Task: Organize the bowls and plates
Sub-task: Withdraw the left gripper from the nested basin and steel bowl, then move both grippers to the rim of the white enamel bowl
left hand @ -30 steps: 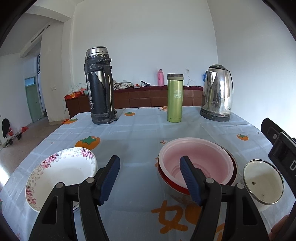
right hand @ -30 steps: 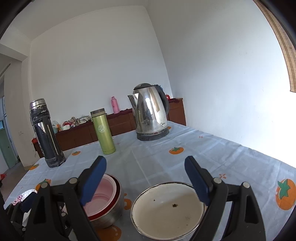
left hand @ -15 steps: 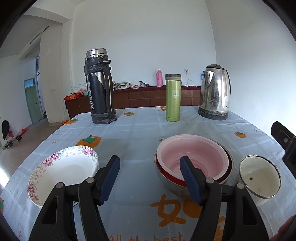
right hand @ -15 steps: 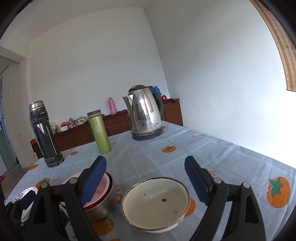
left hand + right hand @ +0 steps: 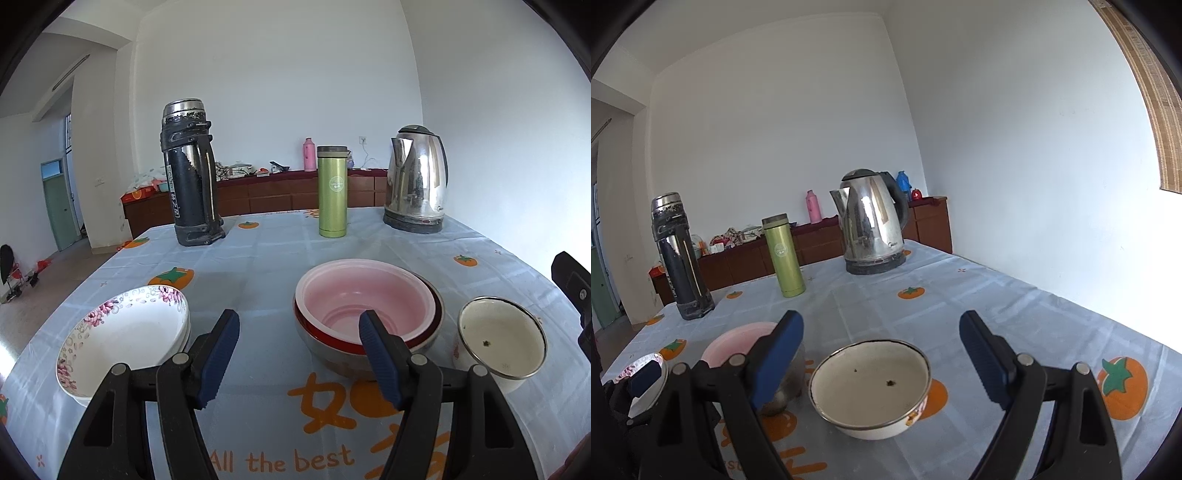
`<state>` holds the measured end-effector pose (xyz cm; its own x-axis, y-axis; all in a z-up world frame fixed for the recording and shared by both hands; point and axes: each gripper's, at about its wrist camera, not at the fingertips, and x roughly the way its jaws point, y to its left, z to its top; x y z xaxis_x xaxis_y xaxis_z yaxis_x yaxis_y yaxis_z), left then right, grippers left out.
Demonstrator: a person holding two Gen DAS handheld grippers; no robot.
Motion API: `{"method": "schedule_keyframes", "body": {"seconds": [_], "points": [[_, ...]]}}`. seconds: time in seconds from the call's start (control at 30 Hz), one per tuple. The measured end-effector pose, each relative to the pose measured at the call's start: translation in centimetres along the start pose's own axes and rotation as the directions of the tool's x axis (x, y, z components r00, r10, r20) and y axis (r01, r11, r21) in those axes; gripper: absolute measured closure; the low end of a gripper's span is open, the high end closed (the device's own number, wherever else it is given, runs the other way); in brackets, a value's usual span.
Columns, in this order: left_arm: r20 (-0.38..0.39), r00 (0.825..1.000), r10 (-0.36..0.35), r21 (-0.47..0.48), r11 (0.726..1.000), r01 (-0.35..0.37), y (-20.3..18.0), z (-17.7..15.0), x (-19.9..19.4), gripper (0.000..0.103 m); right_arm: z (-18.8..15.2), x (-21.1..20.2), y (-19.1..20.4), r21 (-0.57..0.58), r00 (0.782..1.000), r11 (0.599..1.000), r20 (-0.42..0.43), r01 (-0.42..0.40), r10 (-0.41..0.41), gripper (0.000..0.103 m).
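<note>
Left wrist view: looked over a table (image 5: 280, 251) under a pale blue cloth printed with orange fruit and lettering. Left gripper (image 5: 299, 347) low in the foreground, jaws wide apart, nothing between the blue pads (image 5: 221, 354). Behind its right finger, just past the tip, a pink bowl (image 5: 365, 295) nested in a red-rimmed bowl, both inside a steel bowl (image 5: 332, 358). Left of the gripper, a white flowered bowl (image 5: 122, 332), stacked on another, near the table's edge. Right of the nested stack and apart from it, a small white enamel bowl (image 5: 502, 339) with a metal rim and dark specks inside. Farther back, upright and well apart: a black thermos (image 5: 190, 177), a green flask (image 5: 332, 192), a steel kettle (image 5: 415, 181). Part of the other gripper's black body at the right edge.

Right wrist view: right gripper (image 5: 881, 354) jaws spread wide, clamped on nothing. Enamel bowl (image 5: 870, 387) on the cloth ahead of and between the two fingers, touched by neither. Pink bowl (image 5: 738, 339) and the steel one under it partly hidden behind the left finger. Flowered bowl (image 5: 646, 365) at the far left, with the left gripper's blue pad before it. Thermos (image 5: 681, 258), flask (image 5: 785, 254) and kettle (image 5: 873, 221) standing along the far side.
</note>
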<state>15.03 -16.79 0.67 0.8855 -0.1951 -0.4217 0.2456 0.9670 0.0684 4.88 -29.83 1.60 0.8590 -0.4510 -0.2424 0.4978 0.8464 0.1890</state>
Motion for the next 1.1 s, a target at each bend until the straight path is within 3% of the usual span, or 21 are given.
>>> {"method": "schedule_keyframes", "body": {"seconds": [0.77, 1.1], "points": [[-0.028, 0.998, -0.061, 0.032, 0.998, 0.062, -1.9, -1.0, -1.8, 0.034, 0.2, -2.0, -4.3, -0.034, 1.0, 0.999, -0.01, 0.026, -0.027, 0.015], [-0.054, 0.99, -0.131, 0.058, 0.989, 0.134, -3.6, -1.4, -2.4, 0.034, 0.3, -2.0, -6.0, -0.039, 0.999, 0.999, -0.042, 0.032, -0.034, 0.015]]}}
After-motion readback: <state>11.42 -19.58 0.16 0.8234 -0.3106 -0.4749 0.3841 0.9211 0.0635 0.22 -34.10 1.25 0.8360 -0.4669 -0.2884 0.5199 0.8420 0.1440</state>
